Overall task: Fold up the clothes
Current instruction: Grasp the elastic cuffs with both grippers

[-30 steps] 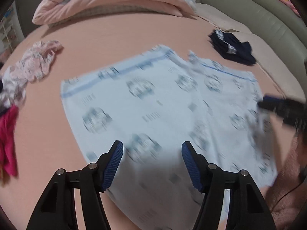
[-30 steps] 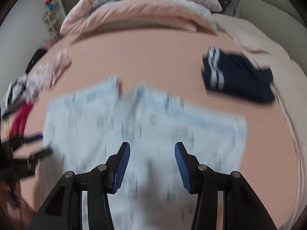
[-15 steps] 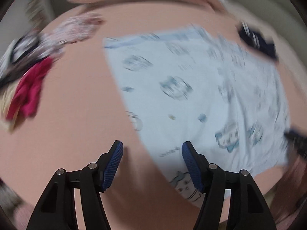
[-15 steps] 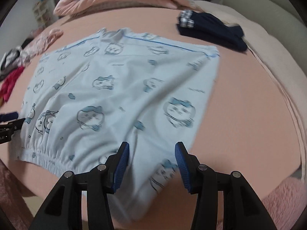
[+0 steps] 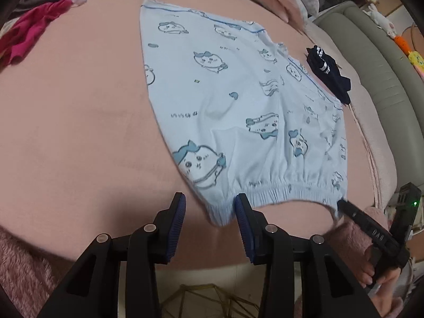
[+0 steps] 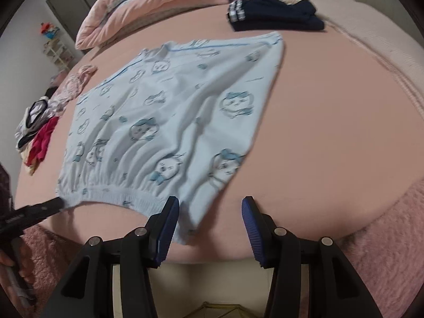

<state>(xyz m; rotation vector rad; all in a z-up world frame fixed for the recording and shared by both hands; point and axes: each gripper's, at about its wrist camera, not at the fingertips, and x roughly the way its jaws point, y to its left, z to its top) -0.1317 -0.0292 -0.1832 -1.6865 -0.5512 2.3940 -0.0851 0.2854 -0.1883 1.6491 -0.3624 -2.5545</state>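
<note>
Left wrist view: shorts point(image 5: 238, 111) lie flat at the bed's point(image 5: 79, 122) near edge; left gripper point(image 5: 209, 212) jaws, just narrowing, straddle the waistband corner unclamped; right gripper point(image 6: 210, 216) jaws gape around the other corner.

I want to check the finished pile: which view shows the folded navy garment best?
The right wrist view: the folded navy garment lies large and whole beyond the light blue shorts, its striped white trim plain. In the left wrist view it is small, squeezed toward the right edge between the shorts and the bed's padded side, though the stripes still show.
</note>
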